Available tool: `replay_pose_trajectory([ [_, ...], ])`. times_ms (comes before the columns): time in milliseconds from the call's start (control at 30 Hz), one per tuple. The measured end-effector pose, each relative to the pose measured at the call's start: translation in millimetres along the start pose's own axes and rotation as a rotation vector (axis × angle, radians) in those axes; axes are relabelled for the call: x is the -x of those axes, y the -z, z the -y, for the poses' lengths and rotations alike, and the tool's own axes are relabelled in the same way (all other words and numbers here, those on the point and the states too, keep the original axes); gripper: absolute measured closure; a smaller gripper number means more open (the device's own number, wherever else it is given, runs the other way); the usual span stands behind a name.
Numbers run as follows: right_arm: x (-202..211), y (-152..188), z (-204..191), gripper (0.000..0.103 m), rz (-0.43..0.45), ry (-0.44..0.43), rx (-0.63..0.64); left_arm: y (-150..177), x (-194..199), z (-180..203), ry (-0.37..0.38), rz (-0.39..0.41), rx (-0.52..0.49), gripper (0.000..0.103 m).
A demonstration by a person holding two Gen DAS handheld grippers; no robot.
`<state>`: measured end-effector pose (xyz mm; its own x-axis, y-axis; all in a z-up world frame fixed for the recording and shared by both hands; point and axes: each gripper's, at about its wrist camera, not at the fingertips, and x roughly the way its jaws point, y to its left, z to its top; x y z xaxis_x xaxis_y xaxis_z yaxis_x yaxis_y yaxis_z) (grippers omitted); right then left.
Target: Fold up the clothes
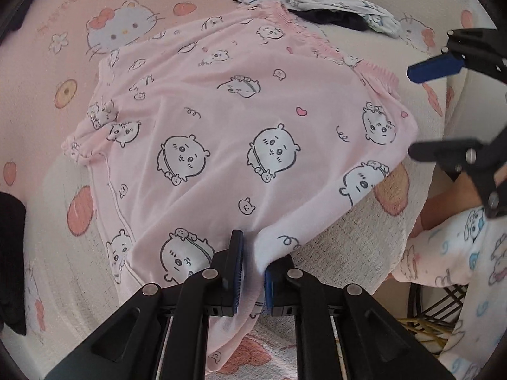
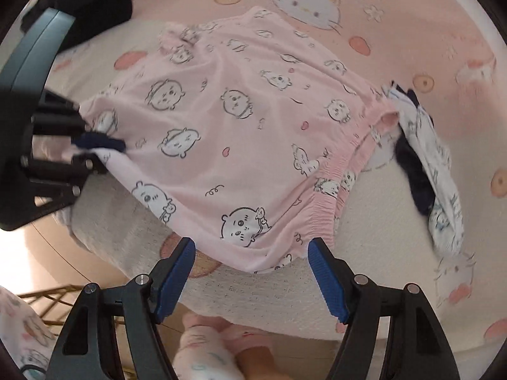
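Pink printed garment (image 1: 240, 120) is spread over a bed (image 2: 285, 288) covered with a cat-print blanket (image 1: 126, 28), its near edge reaching the bed's edge. The left gripper (image 1: 252, 266) is seen closed on a corner of this garment: fabric is pinched between its blue-padded fingers (image 1: 238, 272), and the cloth rises in a small peak from the bed into the grip. In the right wrist view the same grip is seen at the left of the frame, the left gripper (image 2: 101, 145) holding the bunched corner, partly blurred.

The right gripper (image 2: 252, 275) is held wide open above the garment's near hem. Its blue fingers (image 2: 329, 281) stand on either side of the hem edge, and no cloth is pressed by them; nothing is held. In the left wrist view the right gripper (image 1: 421, 110) is seen at the right of the frame, apart from the garment, with open space between its tips.

An elastic waistband (image 2: 332, 171) is noted along the garment's side farthest from the left gripper. Just beyond the waistband, a white and navy garment (image 2: 440, 177) lies crumpled on the blanket, touching or nearly touching the waistband. A dark garment (image 2: 95, 3) lies farther off, near the far corner of the bed. Below the bed's edge, the person's patterned sleeve (image 1: 469, 253) and a wire rack (image 1: 440, 310) are visible.
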<state>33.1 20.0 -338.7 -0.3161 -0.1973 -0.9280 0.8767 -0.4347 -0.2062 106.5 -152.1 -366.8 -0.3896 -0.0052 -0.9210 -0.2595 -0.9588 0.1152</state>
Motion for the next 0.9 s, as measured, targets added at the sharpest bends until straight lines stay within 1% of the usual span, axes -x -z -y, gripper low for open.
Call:
replay_pose_trajectory([
  [67, -2, -1, -5, 0.030, 0.018, -0.012, 0.028, -1, 0, 3, -0.014, -0.010, -0.003, 0.093],
  [133, -5, 0, -14, 0.030, 0.022, -0.001, 0.074, 0, -1, 6, -0.024, -0.014, -0.008, 0.093],
  [233, -14, 4, -32, 0.030, 0.016, 0.050, 0.167, 1, 0, 7, -0.025, -0.015, -0.008, 0.093],
  [300, -19, 6, -44, 0.030, 0.019, 0.099, 0.241, 1, 0, 5, -0.012, -0.016, 0.010, 0.093],
  [433, -26, 9, -55, 0.030, 0.028, 0.191, 0.346, 0, -1, -2, 0.026, -0.033, 0.063, 0.093],
  [500, -31, 8, -55, 0.030, 0.024, 0.217, 0.360, -1, -1, -4, 0.043, -0.047, 0.085, 0.093],
  [667, -35, 1, -49, 0.030, 0.030, 0.251, 0.337, -1, -1, -3, 0.049, -0.068, 0.079, 0.093],
  [700, -36, 0, -47, 0.031, 0.029, 0.240, 0.318, -1, -1, -3, 0.046, -0.068, 0.080, 0.093],
  [733, -36, 0, -43, 0.039, 0.026, 0.216, 0.289, 0, -1, -2, 0.044, -0.069, 0.081, 0.093],
  [767, -36, 0, -40, 0.048, 0.021, 0.161, 0.256, 0, 0, -1, 0.042, -0.068, 0.085, 0.093],
  [800, -34, 0, -37, 0.069, 0.015, 0.099, 0.221, 1, 0, -1, 0.040, -0.068, 0.089, 0.093],
  [833, -35, 1, -36, 0.084, 0.010, 0.056, 0.197, 2, 0, -1, 0.038, -0.068, 0.093, 0.093],
  [867, -35, 1, -35, 0.088, 0.006, 0.018, 0.175, 2, 0, 0, 0.038, -0.067, 0.097, 0.093],
  [900, -36, 1, -35, 0.090, 0.005, 0.008, 0.163, 3, 1, 0, 0.037, -0.067, 0.102, 0.093],
])
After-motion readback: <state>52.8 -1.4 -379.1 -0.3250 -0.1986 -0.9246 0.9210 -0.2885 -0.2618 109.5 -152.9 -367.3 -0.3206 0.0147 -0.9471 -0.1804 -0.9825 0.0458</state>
